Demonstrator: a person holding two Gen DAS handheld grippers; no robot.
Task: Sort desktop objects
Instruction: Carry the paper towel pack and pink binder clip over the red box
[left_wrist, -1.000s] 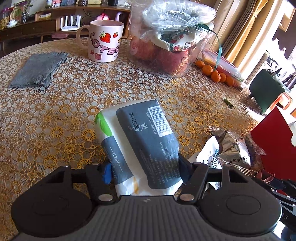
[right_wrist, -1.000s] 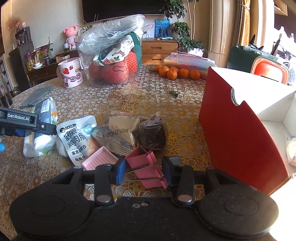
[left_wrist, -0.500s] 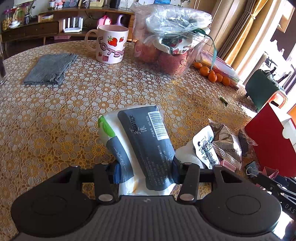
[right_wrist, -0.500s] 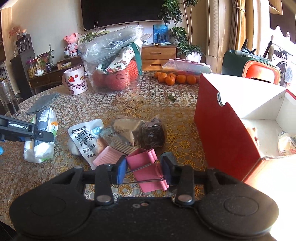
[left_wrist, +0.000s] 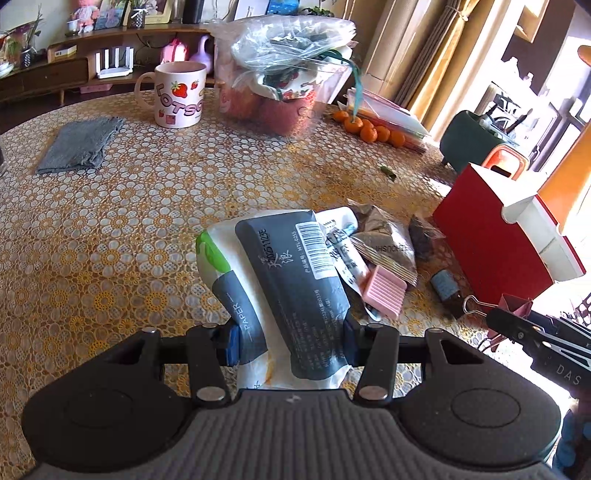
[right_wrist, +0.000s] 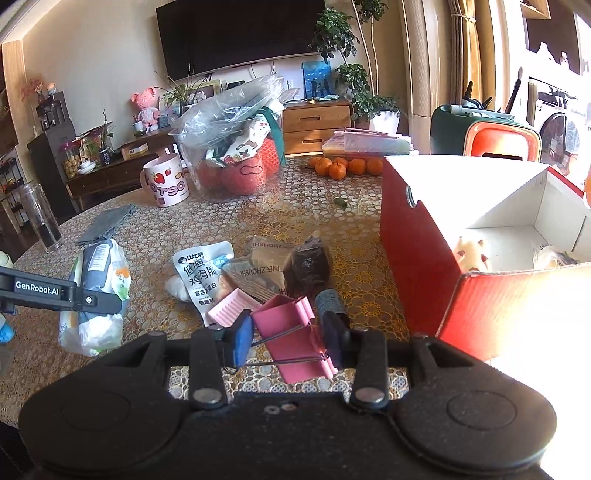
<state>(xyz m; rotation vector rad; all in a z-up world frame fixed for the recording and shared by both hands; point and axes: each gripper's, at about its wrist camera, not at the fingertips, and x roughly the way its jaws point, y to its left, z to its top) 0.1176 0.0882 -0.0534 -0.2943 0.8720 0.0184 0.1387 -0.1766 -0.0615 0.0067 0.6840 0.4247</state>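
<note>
My left gripper (left_wrist: 290, 341) is shut on a white and grey tissue pack (left_wrist: 280, 280), held above the table; the same tissue pack (right_wrist: 98, 295) shows at the left of the right wrist view, clamped by the left gripper (right_wrist: 92, 300). My right gripper (right_wrist: 288, 338) is shut on a pink binder clip (right_wrist: 291, 332), lifted off the table. In the left wrist view that binder clip (left_wrist: 513, 304) peeks out at the right edge. The red box (right_wrist: 417, 258), open with a white inside, stands to the right. Snack packets (right_wrist: 258, 269) and a pink eraser (right_wrist: 232, 308) lie in a loose pile.
A strawberry mug (left_wrist: 179, 94), a grey cloth (left_wrist: 79, 144), a plastic bag of fruit (left_wrist: 280, 77) and several oranges (left_wrist: 369, 129) sit at the far side. A small dark bottle (left_wrist: 447, 290) lies near the box. A glass (right_wrist: 40, 218) stands at the left.
The left gripper closed on the tissue pack and lifted it, drifting toward the snack pile. The right gripper rose with the binder clip and moved nearer the red box, whose inside now shows.
</note>
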